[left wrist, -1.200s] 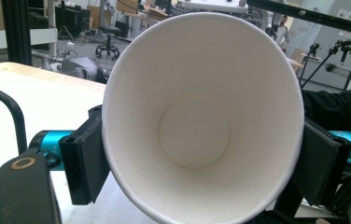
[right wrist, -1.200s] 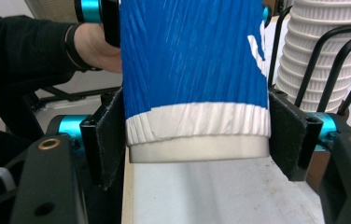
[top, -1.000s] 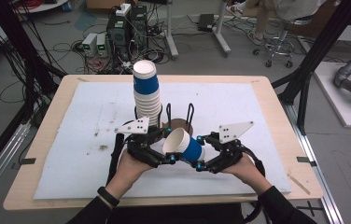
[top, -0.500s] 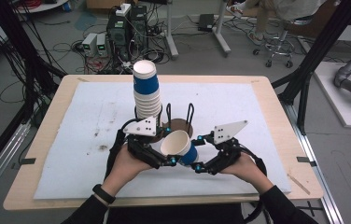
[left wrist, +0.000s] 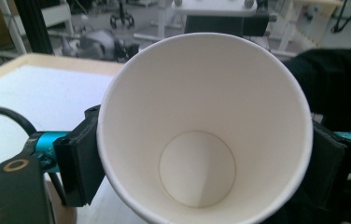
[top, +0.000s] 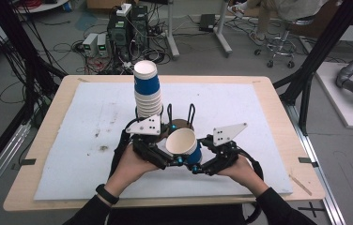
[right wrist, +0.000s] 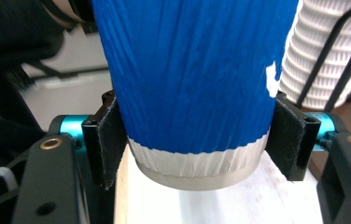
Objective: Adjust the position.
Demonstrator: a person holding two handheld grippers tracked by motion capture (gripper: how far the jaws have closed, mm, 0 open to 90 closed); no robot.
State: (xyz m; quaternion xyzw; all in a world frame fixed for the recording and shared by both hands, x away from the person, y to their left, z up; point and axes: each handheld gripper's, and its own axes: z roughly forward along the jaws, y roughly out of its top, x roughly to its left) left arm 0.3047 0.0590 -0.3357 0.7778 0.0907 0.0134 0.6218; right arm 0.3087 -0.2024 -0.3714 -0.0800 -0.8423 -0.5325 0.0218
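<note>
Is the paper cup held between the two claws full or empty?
Empty. The left gripper view looks straight into the paper cup: bare white walls and a clean round bottom, nothing inside.

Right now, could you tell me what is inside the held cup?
Nothing: the cup shows bare white walls and floor. Its outside base is hidden there.

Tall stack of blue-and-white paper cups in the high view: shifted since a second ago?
No. The tall stack of blue-and-white paper cups stands at the same spot beside the black wire holder.
</note>
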